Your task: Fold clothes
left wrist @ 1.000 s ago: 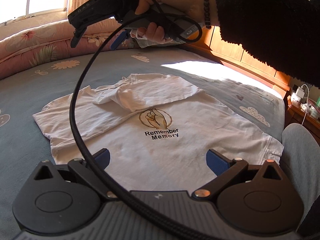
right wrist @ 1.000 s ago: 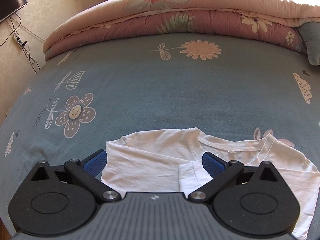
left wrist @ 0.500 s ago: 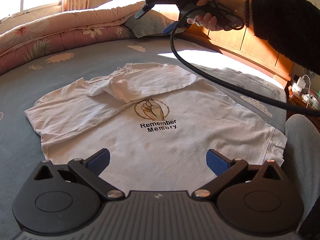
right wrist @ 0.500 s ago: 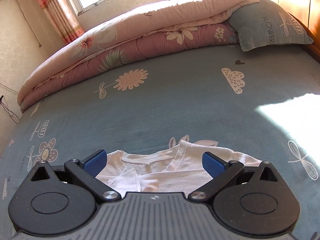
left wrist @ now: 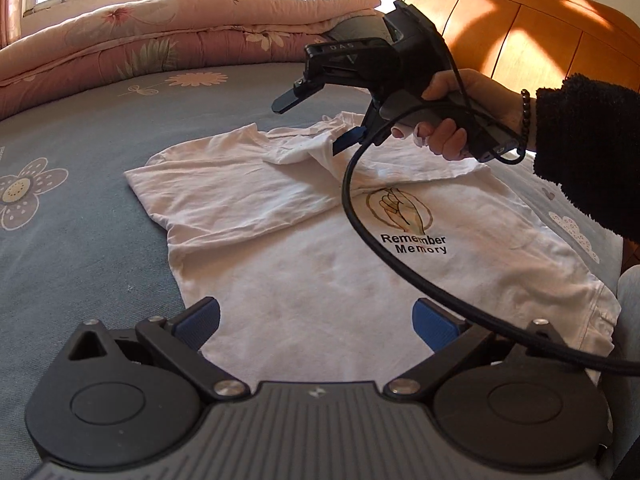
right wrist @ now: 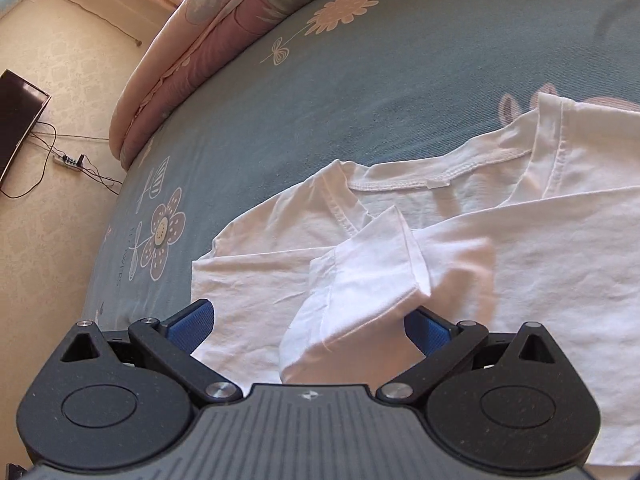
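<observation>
Over the white T-shirt (left wrist: 320, 280) on the bed, I hold both grippers, left (left wrist: 316, 320) and right (right wrist: 306, 324), spread and empty; limp, light cotton, best pinched at the folded sleeve's hem (right wrist: 416, 256).

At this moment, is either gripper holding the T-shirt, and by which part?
Nothing is held. The left gripper and right gripper are both open; the T-shirt lies loose on the bed.

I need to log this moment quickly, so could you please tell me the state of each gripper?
Left gripper: open, holding nothing, above the T-shirt.
Right gripper: open, fingers either side of the folded sleeve, not gripping.
</observation>
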